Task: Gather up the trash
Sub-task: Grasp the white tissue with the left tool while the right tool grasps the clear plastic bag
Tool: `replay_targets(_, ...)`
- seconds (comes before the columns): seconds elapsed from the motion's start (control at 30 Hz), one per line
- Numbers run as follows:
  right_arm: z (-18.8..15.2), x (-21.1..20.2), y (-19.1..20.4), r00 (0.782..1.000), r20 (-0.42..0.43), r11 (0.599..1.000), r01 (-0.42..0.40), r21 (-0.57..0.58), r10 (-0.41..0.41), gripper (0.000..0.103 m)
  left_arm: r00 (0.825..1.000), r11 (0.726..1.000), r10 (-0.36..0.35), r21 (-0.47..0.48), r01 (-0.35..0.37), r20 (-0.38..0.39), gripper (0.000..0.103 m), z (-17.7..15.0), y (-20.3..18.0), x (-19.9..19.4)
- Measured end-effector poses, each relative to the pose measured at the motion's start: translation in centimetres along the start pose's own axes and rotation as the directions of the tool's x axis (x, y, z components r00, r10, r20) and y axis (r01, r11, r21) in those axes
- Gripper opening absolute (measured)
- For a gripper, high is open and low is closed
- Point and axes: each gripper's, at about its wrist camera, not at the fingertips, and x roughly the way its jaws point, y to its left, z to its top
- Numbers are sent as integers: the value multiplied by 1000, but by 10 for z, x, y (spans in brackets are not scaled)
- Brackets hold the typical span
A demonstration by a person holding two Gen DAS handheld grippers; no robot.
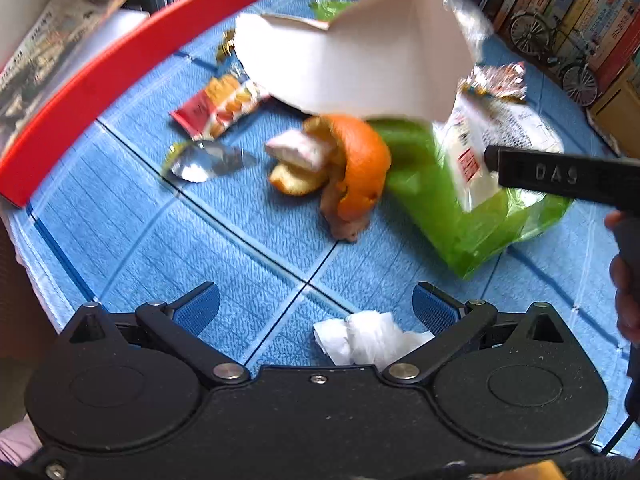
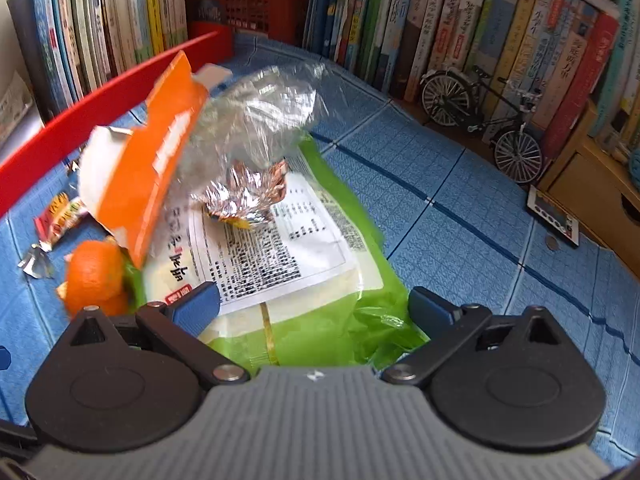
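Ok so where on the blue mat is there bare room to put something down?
Free: the mat right of the green bag, toward the toy bicycle; also between the red tray rim and the crumpled tissue. Crowded: around the orange peel, snack wrapper and foil.

Both feeds look bright and evenly lit to me, probably soft daylight, though I can't place the source. Shadows on the blue mat (image 1: 248,232) are faint. Motion blur smears the white card (image 1: 360,64) in the left wrist view and the orange carton (image 2: 152,152) and clear plastic (image 2: 260,112) in the right. The foil wrapper (image 2: 244,196) throws small glints. Fisheye distortion bends the red rim (image 1: 120,68) and the books (image 2: 500,32) toward the edges, where the corners darken.
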Motion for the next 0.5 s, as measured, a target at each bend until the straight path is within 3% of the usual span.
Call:
replay_targets(0.17,-5,14,-10,999,1,997,-45,56,45,103,999,1000,21,7,-20,-39,103,-9,-1,21)
replay_targets(0.5,-16,34,-25,994,-19,982,-108,154,112,103,994,998,45,39,-49,101,103,-33,-11,18)
